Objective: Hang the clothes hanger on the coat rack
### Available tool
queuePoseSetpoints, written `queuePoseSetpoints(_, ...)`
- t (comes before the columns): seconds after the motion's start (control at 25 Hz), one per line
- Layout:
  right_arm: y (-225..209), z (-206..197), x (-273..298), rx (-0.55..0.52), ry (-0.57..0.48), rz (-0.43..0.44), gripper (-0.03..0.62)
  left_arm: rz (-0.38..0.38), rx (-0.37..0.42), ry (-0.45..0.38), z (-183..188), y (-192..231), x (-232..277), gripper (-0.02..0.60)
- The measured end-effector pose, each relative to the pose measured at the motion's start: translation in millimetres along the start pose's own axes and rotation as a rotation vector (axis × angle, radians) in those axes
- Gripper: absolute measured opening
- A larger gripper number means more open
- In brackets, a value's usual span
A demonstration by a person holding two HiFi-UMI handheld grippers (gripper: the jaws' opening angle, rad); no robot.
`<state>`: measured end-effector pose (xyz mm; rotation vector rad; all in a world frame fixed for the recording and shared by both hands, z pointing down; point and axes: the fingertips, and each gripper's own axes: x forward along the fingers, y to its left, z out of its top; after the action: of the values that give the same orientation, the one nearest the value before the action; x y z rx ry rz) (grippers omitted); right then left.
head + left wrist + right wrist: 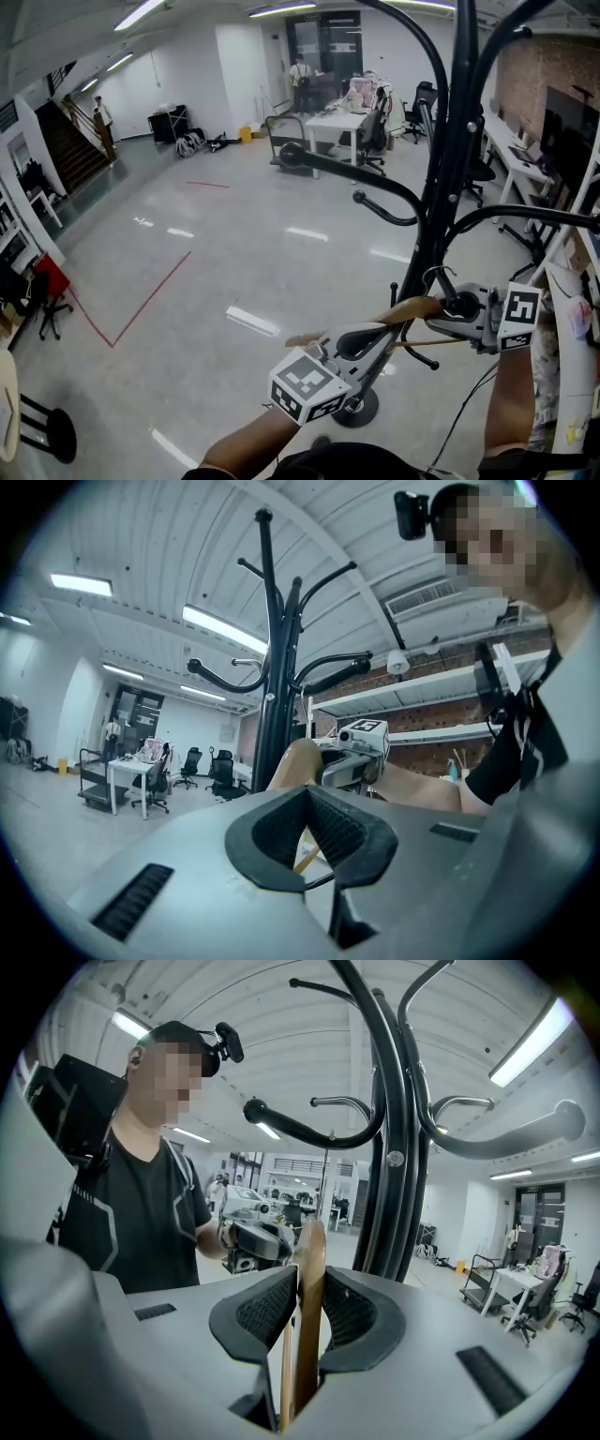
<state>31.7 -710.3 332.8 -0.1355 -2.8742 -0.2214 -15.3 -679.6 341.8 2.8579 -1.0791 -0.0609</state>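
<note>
Your left tool and right tool both clamp the wooden clothes hanger. It lies crosswise just beside the black metal coat rack, below its curved arms, with the right tool nearer.

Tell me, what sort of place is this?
Probably an open-plan office or lab workspace: white desks with office chairs at the far end, shelving along a brick wall, and a staircase on the left.

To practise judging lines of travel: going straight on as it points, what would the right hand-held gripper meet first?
Probably the left hand-held gripper, further along the held wooden hanger; the coat rack stands aside. Depth uncertain.
</note>
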Motion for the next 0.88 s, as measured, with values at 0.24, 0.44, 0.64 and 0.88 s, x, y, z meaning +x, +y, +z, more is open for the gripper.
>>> queuePoseSetpoints(0.24,-4.8,-3.6,-2.1,-0.002,-0.010,-0.033,0.069,0.024,0.002,0.019,-6.4,3.1,-7.9,0.000)
queuePoseSetpoints(0.44,-14.6,-3.0,-19.6,-0.020,-0.009,-0.118,0.071,0.027,0.003,0.021,-6.7,5.6,-7.1,0.000)
queuePoseSetpoints(0.64,5.9,0.6,-41.2,-0.047,0.013,-0.180,0.072,-0.012,0.050,0.014,-1.8,-17.2,-17.8,0.000)
queuePoseSetpoints(0.88,12.3,2.9,-49.8,-0.042,0.021,-0.250,0.072,0.015,0.060,0.037,1.5,-9.4,-26.4,0.000)
